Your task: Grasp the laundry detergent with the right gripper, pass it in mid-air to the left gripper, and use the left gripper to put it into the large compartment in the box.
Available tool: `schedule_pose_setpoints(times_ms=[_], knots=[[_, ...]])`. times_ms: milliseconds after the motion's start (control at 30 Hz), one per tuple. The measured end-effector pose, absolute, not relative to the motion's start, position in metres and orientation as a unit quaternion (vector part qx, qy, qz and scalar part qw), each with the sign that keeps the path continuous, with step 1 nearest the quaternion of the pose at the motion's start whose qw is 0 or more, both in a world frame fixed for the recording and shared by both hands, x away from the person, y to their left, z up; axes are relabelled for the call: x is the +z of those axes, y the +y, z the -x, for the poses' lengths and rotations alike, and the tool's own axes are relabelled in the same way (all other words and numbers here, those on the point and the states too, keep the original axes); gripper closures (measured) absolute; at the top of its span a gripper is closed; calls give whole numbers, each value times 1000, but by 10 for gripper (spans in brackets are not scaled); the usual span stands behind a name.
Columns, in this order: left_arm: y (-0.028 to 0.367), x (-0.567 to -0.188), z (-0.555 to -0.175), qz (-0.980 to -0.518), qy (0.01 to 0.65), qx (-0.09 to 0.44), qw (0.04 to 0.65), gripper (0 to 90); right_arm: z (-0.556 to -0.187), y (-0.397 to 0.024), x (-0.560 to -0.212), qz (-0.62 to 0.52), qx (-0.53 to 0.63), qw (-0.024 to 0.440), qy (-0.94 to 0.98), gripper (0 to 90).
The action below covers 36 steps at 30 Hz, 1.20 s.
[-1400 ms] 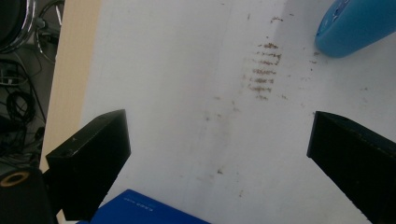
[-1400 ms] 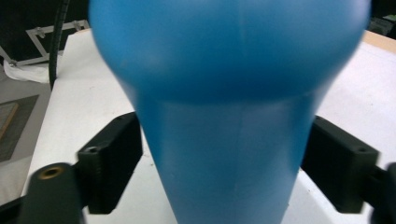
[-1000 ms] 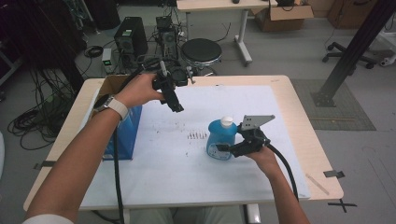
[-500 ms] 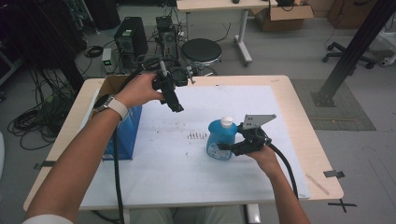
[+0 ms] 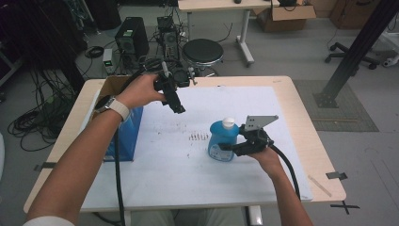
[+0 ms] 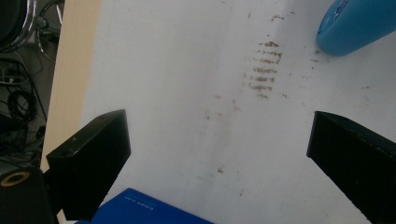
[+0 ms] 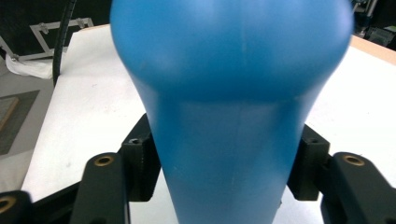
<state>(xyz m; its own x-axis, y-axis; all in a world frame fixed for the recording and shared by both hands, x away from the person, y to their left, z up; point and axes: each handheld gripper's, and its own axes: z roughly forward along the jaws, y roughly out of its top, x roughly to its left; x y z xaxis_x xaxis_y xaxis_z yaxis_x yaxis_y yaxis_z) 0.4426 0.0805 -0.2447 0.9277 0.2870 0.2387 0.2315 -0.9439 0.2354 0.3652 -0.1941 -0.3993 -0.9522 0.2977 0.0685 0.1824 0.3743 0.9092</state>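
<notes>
A white sheet [image 5: 155, 160] with brown smudges covers the wooden bench [image 5: 310, 122]; computers, cables and a stool stand on the grey floor beyond. The right tongs [image 5: 225, 149] have just been closing and now clench the blue bottle [image 5: 222, 141], upright mid-bench. The left tongs [image 5: 178, 107] hang released above the sheet, well apart from the bottle, near a blue box [image 5: 126, 136].

In my right gripper view the blue bottle [image 7: 231, 116] sits so close it's blurred, top & base cut off by the frame, cap out of shot. Its label in the high view [image 5: 221, 151] is too small for me to read. Left gripper view: just a corner of the blue box [image 6: 144, 212] at the bottom edge, print unreadable; bottle clipped top right. Can't ID the brown marks [image 6: 264, 70] on the white sheet [image 6: 177, 116].
</notes>
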Motion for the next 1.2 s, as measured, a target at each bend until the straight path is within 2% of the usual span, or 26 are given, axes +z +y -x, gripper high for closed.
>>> schedule_pose_setpoints(times_ms=[667,1200], knots=[[83,-245,-442,-976,134,137,100,67,-360,-193,-399,-126,536,83,831,448],[80,-242,-435,-977,127,141,100,67,-360,-199,-388,-128,544,73,826,448]])
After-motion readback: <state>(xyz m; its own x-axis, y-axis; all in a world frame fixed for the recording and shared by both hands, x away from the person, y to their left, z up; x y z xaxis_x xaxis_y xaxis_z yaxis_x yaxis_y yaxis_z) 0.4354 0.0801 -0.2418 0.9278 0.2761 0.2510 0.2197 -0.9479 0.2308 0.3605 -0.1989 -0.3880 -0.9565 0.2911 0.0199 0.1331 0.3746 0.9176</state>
